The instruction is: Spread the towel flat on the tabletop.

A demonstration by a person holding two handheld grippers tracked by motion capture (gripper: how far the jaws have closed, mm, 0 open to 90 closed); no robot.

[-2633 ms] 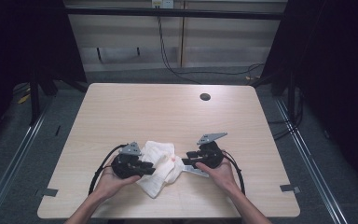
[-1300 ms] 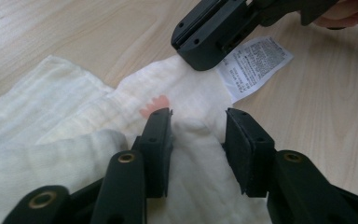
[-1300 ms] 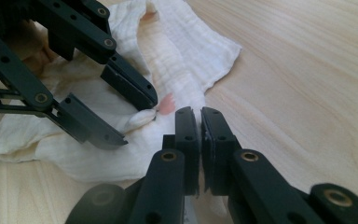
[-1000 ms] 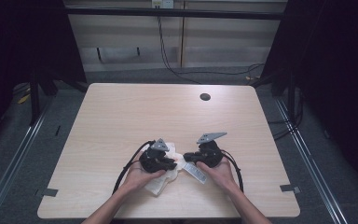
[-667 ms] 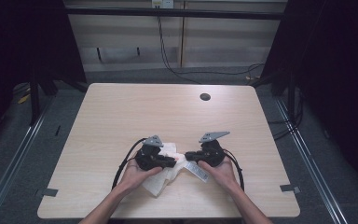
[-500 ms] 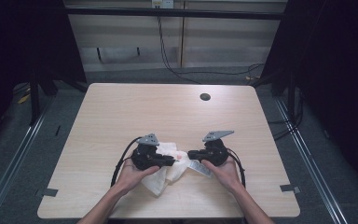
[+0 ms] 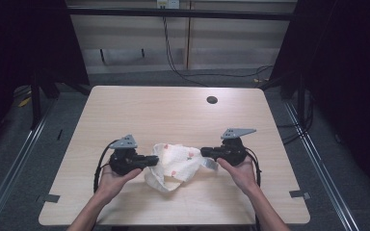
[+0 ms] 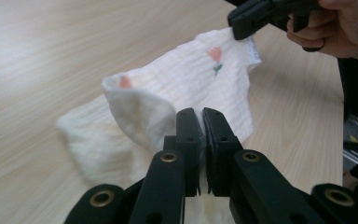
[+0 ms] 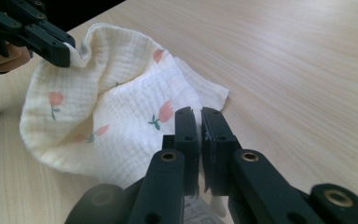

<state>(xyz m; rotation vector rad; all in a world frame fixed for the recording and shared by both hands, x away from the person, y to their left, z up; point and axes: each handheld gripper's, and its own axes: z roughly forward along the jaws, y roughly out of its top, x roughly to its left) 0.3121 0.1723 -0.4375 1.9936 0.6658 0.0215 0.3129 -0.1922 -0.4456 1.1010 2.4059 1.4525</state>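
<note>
A white cloth [image 7: 176, 163] printed with small red flowers hangs between my two grippers, just above the near part of the table [image 7: 173, 110]. My left gripper [image 7: 156, 160] has just been closing and now pinches the cloth's left edge; in the left gripper view its jaws [image 8: 202, 112] are shut on a fold of the cloth [image 8: 182, 79]. My right gripper [image 7: 203, 152] is shut on the opposite corner. In the right gripper view the cloth [image 9: 112, 107] sags from its jaws [image 9: 200, 112] towards the left gripper [image 9: 60, 51]. The cloth's lower part still rests on the table.
A dark round hole [image 7: 212, 99] sits in the table's far right part. Metal frame rails [image 7: 29, 144] run along both sides of the table. Cables [image 7: 183, 72] lie on the floor behind it.
Both hands have risen and drawn apart, the left one going left. The cloth, bunched between the grippers before, now spreads out and lifts between them.
</note>
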